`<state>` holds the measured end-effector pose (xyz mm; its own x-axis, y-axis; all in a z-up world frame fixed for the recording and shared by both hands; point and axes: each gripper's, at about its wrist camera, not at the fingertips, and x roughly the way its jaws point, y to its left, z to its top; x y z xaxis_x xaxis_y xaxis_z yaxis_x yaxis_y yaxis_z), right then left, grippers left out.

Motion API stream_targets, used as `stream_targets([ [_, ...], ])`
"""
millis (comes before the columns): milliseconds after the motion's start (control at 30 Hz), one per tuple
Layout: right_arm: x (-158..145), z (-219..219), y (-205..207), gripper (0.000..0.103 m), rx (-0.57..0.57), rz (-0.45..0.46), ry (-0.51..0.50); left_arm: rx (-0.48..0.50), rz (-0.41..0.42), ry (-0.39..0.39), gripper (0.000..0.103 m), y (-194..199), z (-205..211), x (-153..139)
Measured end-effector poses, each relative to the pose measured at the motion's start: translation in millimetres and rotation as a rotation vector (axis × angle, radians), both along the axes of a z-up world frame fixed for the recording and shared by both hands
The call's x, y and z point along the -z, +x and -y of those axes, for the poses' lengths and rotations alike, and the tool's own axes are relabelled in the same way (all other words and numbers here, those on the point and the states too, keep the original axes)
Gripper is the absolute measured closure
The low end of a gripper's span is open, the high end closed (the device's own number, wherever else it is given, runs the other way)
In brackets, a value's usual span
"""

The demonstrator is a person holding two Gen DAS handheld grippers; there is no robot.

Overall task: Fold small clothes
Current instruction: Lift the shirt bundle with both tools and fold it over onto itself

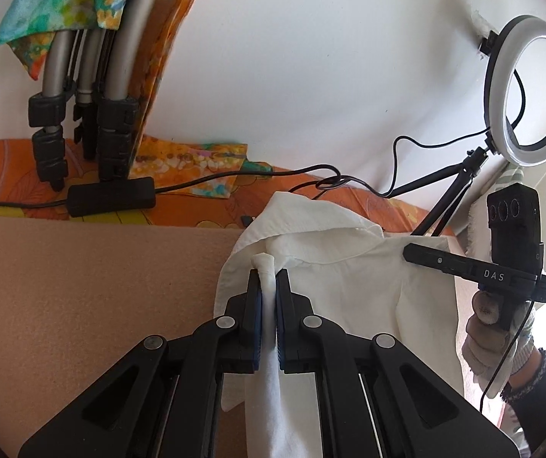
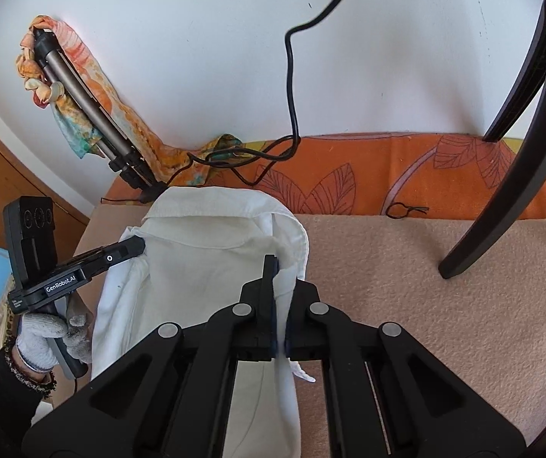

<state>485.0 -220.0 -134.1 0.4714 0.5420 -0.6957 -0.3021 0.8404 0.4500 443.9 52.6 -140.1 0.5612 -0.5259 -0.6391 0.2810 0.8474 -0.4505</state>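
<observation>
White shirt (image 1: 334,267) spread collar-up over the beige pad (image 1: 82,286) on the counter, held at both edges, near the orange patterned cloth (image 2: 349,168) at twelve o'clock. Left claw (image 1: 268,305) clamped tight on a bunched fold of the shirt's edge, fabric squeezed between the blue pads. Right claw (image 2: 278,305) likewise pinched shut on the opposite edge, cloth draping down at six o'clock. Gloved hand (image 2: 44,337) gripping the left handle at eight o'clock in the right wrist view. Ring light (image 1: 528,87) on a small tripod at two o'clock in the left wrist view, black cable (image 1: 349,183) trailing across the orange cloth. Folded tripod legs (image 1: 82,114) leaning on the white wall at ten o'clock.
</observation>
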Motion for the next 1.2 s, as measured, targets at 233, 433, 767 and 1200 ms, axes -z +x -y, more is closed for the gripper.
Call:
stream_targets([
  [233, -48.4, 7.0, -24.1, 0.100, -0.038, 0.073, 0.019, 0.035, 0.096, -0.031, 0.098, -29.8, 1.0, -53.5],
  [433, -93.1, 12.3, -65.8, 0.100, -0.089, 0.140, 0.047, 0.078, 0.172, -0.004, 0.098, -78.1, 8.3, -95.8],
  [767, -129.9, 15.3, -167.0, 0.100, -0.152, 0.191, 0.048, 0.127, 0.221, 0.028, 0.099, -189.5, 9.8, -124.1],
  [1200, -83.5, 5.1, -304.7, 0.100, -0.198, 0.156, -0.035, 0.165, 0.121, 0.075, 0.099, -304.3, 3.9, -73.9],
])
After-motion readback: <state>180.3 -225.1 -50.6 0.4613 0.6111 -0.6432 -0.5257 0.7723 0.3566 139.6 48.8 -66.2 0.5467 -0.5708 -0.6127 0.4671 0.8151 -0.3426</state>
